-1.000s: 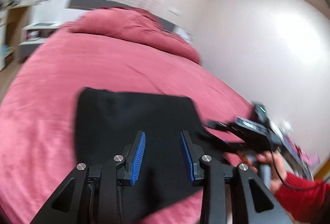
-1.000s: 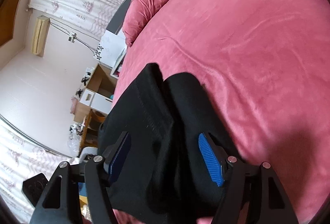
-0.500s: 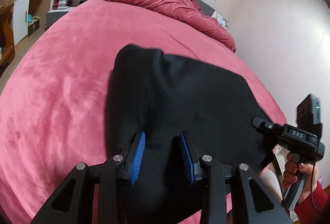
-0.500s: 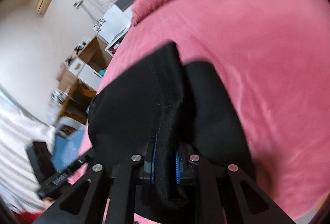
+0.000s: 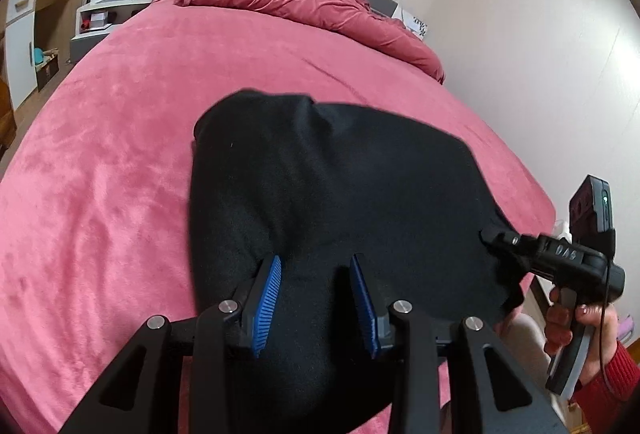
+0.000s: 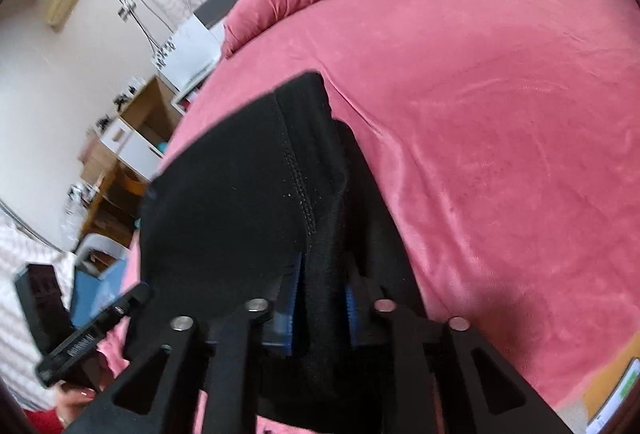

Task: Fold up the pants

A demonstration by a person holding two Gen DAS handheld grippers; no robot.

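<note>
The black pants lie folded on the pink bed, close to its near edge. In the left wrist view they stretch from the left gripper up toward 12 o'clock, and their wide side runs out toward 3 o'clock. The left gripper stands partly open, with a hump of black cloth between its blue pads; I cannot tell if the pads press on it. The right gripper comes in at 3 o'clock and touches the pants' right edge. In its own view its jaws are opening, with a thick fold of pants between them. That fold runs toward 12 o'clock. Both grippers are at the near end, so I think the next fold goes away from the person.
</note>
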